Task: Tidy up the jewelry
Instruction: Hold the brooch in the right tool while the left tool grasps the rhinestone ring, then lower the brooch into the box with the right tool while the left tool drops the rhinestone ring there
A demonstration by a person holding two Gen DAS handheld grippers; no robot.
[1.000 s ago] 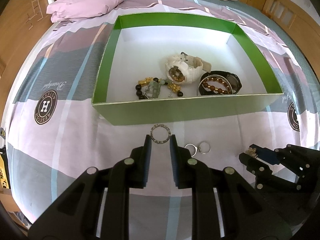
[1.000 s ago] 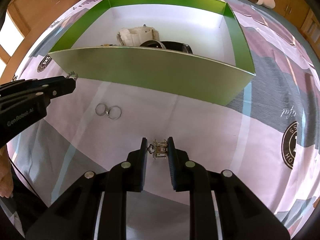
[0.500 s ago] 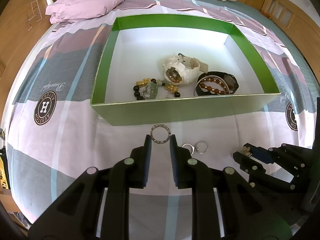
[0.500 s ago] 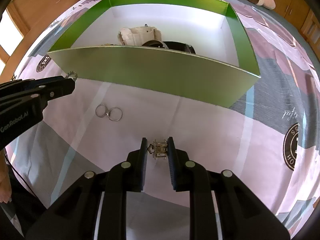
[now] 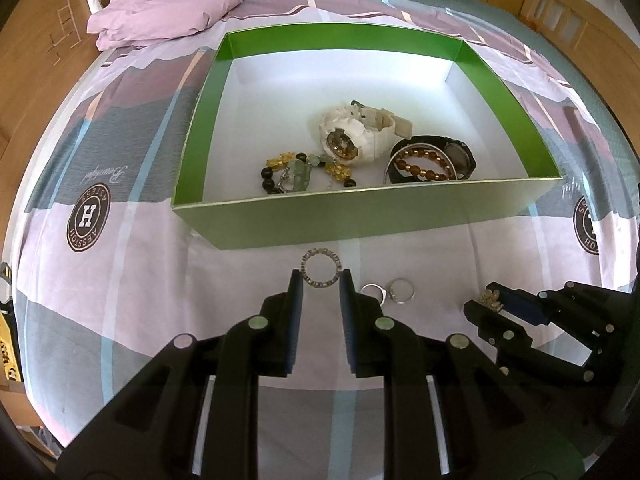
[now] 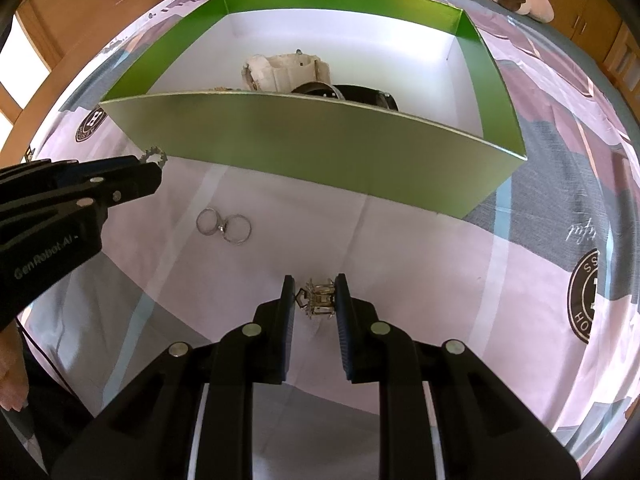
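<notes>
The green box (image 5: pixel 360 216) looks like smooth, slightly shiny card, white inside. The bed sheet (image 5: pixel 120 280) is soft matt cloth. The two rings (image 6: pixel 224 227) are shiny metal. Each tool is black matt plastic.

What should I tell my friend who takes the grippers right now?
Left gripper: shut on the studded ring, held in front of the green box.
Right gripper: shut on the small sparkly piece, also outside the box.
Done: white watch, black watch and bead bracelets lie in the box.
Left: drop both held pieces in, then fetch the two silver rings on the bedsheet.
</notes>
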